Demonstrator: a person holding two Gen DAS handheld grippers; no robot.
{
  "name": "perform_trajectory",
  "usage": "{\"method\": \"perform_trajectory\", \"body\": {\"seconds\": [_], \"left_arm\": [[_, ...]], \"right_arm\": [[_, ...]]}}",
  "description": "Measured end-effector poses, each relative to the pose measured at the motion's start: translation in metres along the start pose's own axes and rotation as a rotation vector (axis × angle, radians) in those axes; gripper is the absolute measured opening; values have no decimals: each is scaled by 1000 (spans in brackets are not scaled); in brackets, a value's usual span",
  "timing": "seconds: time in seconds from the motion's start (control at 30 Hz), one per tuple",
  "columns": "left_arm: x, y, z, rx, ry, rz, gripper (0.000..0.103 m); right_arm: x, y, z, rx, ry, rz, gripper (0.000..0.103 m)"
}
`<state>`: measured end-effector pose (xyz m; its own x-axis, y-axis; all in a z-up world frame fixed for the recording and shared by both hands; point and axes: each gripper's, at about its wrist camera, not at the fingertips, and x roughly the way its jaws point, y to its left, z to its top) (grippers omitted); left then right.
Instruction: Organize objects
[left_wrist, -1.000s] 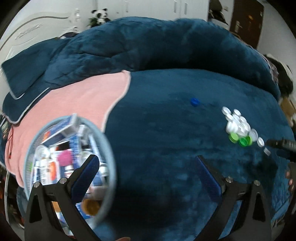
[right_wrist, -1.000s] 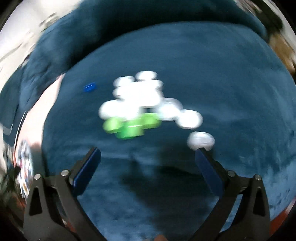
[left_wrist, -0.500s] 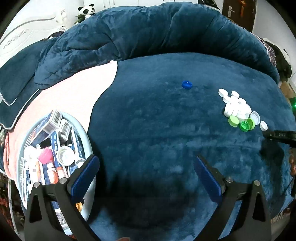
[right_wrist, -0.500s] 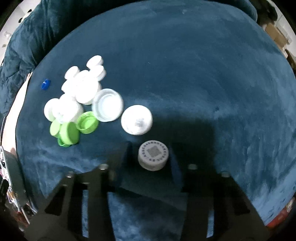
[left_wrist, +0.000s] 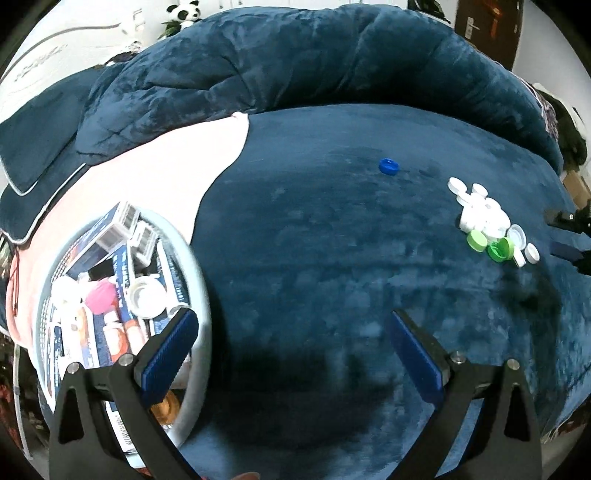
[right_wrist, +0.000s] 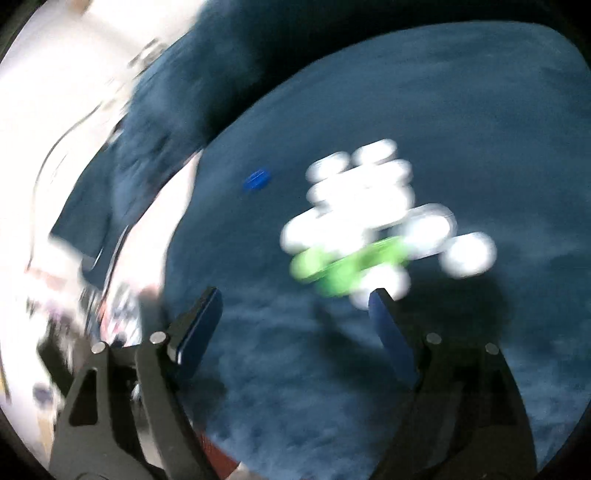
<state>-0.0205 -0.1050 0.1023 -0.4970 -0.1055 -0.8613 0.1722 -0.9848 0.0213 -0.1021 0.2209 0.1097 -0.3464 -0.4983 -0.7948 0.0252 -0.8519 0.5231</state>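
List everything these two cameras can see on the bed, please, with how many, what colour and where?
white caps: a heap, too many to count surely, white, right side of the blanket
green caps: two or three, bright green, at the near edge of the white heap
blue cap: one, blue, alone, beyond the heap toward the middle
basket: one, pale grey rim, on the left, full of boxes, tubes and lids
blanket: one, dark blue plush, covering the bed
pink sheet: one, pink, under the basket
panda toy: one, black and white, far behind
left hand-held gripper: open, empty
right hand-held gripper: jaws opening, nothing between them
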Motion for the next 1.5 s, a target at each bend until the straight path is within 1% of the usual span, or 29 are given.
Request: {"method": "perform_trajectory", "body": {"seconds": [0.03, 0.07, 0.1, 0.13, 0.17, 0.2, 0.23, 0.3, 0.4, 0.5, 0.6, 0.7, 0.8, 0.87, 0.93, 0.97, 1.0, 1.03, 1.1, 1.17, 1.2, 1.23, 1.27, 1.3, 1.33, 1.4, 1.47, 1.5], "left_arm": [[1, 1, 0, -4, 2, -1, 102], [2, 2, 0, -7, 5, -2, 102], [4, 1, -1, -6, 10, -6, 102], [7, -2, -1, 2, 14, -9, 102], [8, -4, -2, 8, 17, -9, 102], [10, -7, -3, 18, 22, -9, 102], [13, -10, -4, 26, 26, -9, 102], [18, -15, -7, 40, 38, -11, 102], [22, -22, -9, 56, 51, -14, 102], [22, -29, -11, 73, 57, -32, 102], [18, -36, -11, 73, 50, -75, 102], [16, -48, -7, 74, 43, -121, 102], [12, -65, -4, 106, 36, -139, 102], [10, -77, -3, 131, 33, -151, 102], [11, -87, -4, 155, 35, -159, 102], [11, -90, -4, 164, 38, -161, 102], [13, -93, -5, 170, 43, -159, 102], [15, -94, -6, 170, 47, -158, 102], [19, -96, -9, 173, 61, -157, 102], [23, -98, -12, 178, 72, -147, 102], [25, -98, -13, 179, 76, -142, 102], [26, -99, -13, 180, 81, -138, 102], [28, -98, -13, 178, 86, -134, 102], [29, -97, -14, 176, 88, -132, 102], [30, -96, -14, 173, 89, -132, 102], [33, -95, -15, 165, 95, -135, 102], [35, -96, -15, 164, 100, -134, 102], [36, -96, -16, 167, 103, -134, 102]], "right_arm": [[-7, -16, 4, 42, -26, -67, 83], [-14, -30, 10, 57, -52, -145, 83], [-13, -37, 15, 57, -66, -234, 82], [-12, -47, 17, 55, -58, -314, 79], [-10, -55, 16, 62, -46, -351, 74], [-5, -62, 15, 70, -28, -361, 63], [1, -71, 18, 72, -5, -366, 56], [12, -72, 16, 64, 15, -387, 54], [27, -69, 16, 51, 37, -387, 54], [38, -63, 19, 5, 20, -427, 54], [33, -61, 16, -21, 8, -459, 19], [18, -60, 13, 17, 21, -371, 19], [0, -55, 7, 35, 55, -303, 19], [-15, -53, 2, 70, 92, -206, 19], [-26, -48, -3, 100, 142, -53, 19], [-33, -42, -4, 83, 173, 38, 20], [-36, -37, -5, 65, 188, 71, 20], [-38, -29, 1, 36, 194, 56, 20], [-47, -20, 8, -46, 163, -58, 20], [-51, -23, 15, -109, 135, -162, 20], [-46, -27, 17, -139, 126, -234, 20], [-37, -25, 17, -146, 131, -261, 21], [-24, -30, 19, -138, 153, -265, 20], [-14, -38, 22, -116, 189, -247, 21], [-1, -40, 21, -98, 233, -213, 21], [15, -34, 19, -111, 281, -162, 21], [20, -25, 20, -121, 283, -120, 22], [23, -22, 23, -119, 276, -111, 26]]}}
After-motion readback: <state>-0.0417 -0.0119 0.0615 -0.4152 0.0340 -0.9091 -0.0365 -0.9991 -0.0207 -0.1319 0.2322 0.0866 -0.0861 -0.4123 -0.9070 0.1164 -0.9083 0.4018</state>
